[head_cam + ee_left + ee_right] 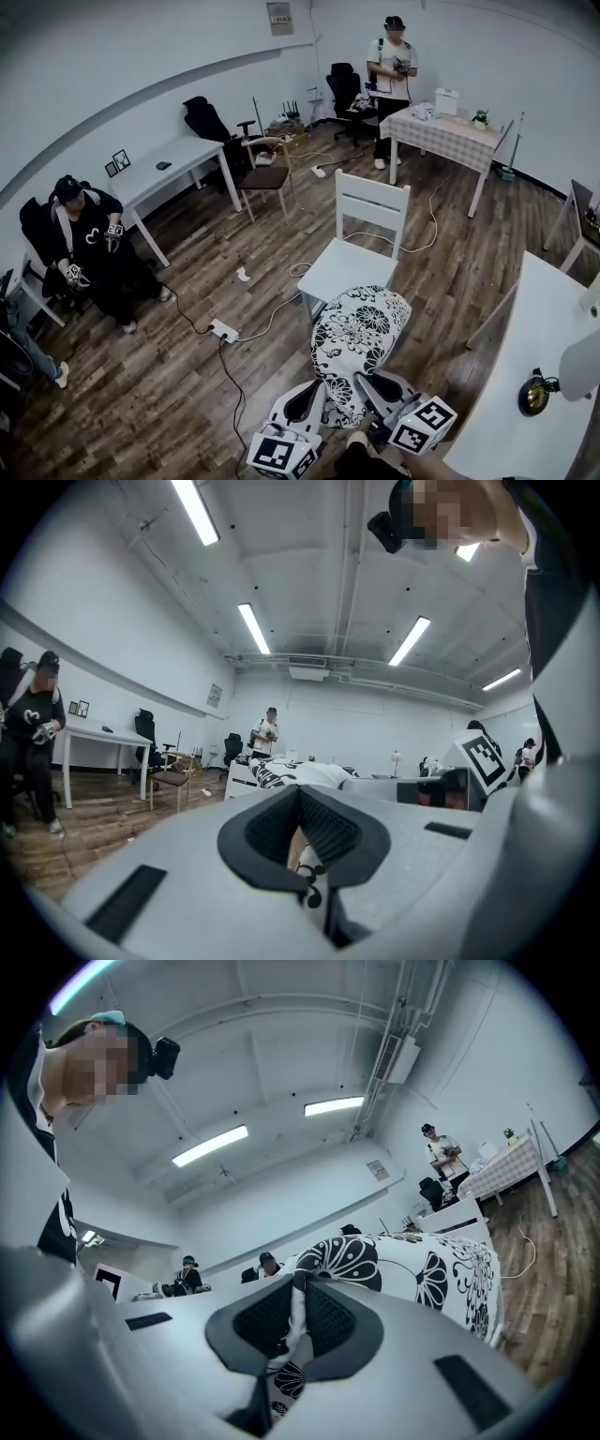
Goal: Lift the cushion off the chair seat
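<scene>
Black-and-white flowered fabric is pinched along its near edge by both grippers: the left gripper [305, 855] has its jaws closed on a thin fold of the cushion [361, 337], and the right gripper [295, 1330], just beside it, clamps the same edge. The cushion juts out ahead of the jaws and appears lifted off the white chair [349, 267], whose bare seat lies just beyond. With so little cloth held, the soft weight could drag the fold out of the pads, or the far end could droop and snag the seat. Well beyond the grippers, a checked table [450, 136] carries a white box [446, 101], contents unseen, and a small pot [481, 120] with what looks like a green plant.
</scene>
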`<action>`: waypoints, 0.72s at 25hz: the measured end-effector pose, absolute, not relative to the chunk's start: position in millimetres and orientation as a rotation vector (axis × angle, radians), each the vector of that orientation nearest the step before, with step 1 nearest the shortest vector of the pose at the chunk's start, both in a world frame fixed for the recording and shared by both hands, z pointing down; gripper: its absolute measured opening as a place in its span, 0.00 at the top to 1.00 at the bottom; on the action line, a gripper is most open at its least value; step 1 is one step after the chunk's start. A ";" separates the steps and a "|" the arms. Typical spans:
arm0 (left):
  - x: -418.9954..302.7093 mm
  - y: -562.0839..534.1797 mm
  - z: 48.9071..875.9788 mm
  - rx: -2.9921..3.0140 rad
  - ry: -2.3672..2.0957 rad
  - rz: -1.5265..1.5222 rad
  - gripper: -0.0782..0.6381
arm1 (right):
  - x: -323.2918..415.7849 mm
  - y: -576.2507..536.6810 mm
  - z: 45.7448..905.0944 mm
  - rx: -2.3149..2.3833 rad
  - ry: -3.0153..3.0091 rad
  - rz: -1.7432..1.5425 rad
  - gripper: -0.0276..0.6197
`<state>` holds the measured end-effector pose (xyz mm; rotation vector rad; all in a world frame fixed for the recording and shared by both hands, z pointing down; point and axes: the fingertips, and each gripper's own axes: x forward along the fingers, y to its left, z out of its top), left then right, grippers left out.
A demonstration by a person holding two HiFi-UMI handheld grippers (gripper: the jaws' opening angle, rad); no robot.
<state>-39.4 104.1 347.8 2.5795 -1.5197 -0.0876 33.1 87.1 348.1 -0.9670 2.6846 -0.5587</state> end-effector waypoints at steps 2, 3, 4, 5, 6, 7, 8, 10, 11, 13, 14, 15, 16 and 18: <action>-47.9 128.4 349.1 2.578 -1.520 -0.068 0.89 | 23.5 112.3 348.7 -0.957 2.694 -0.558 0.90; -51.7 141.4 350.3 2.575 -1.520 -0.052 0.89 | 19.3 125.2 348.9 -0.951 2.698 -0.557 0.90; -55.0 154.1 350.8 2.572 -1.522 -0.043 0.89 | 15.6 137.7 348.7 -0.946 2.701 -0.555 0.90; -57.9 166.5 350.4 2.571 -1.524 -0.042 0.89 | 12.3 150.0 347.9 -0.940 2.703 -0.552 0.90; -60.5 178.9 349.7 2.570 -1.527 -0.044 0.89 | 9.2 162.4 346.8 -0.936 2.704 -0.550 0.90; -63.2 191.1 349.0 2.568 -1.531 -0.045 0.89 | 6.5 174.8 345.9 -0.932 2.705 -0.547 0.90; -65.8 203.0 348.5 2.566 -1.535 -0.045 0.89 | 4.0 187.0 345.3 -0.928 2.705 -0.543 0.90; -69.9 224.5 347.0 2.569 -1.541 -0.048 0.89 | -0.2 209.5 344.5 -0.920 2.706 -0.534 0.90; -71.2 234.3 345.8 2.572 -1.542 -0.052 0.89 | -1.6 219.5 343.8 -0.917 2.705 -0.530 0.90; -73.1 252.3 342.7 2.578 -1.543 -0.064 0.89 | -3.1 237.2 341.3 -0.915 2.702 -0.522 0.90; -74.1 260.5 341.1 2.580 -1.544 -0.070 0.89 | -3.8 245.1 339.6 -0.914 2.700 -0.518 0.90; -75.2 267.9 339.6 2.582 -1.546 -0.076 0.89 | -4.5 252.4 337.8 -0.913 2.700 -0.510 0.90; -76.1 274.2 338.3 2.584 -1.549 -0.081 0.89 | -5.1 258.8 335.9 -0.910 2.701 -0.501 0.90; -77.5 282.5 335.1 2.590 -1.558 -0.093 0.89 | -6.4 266.8 331.8 -0.900 2.705 -0.483 0.90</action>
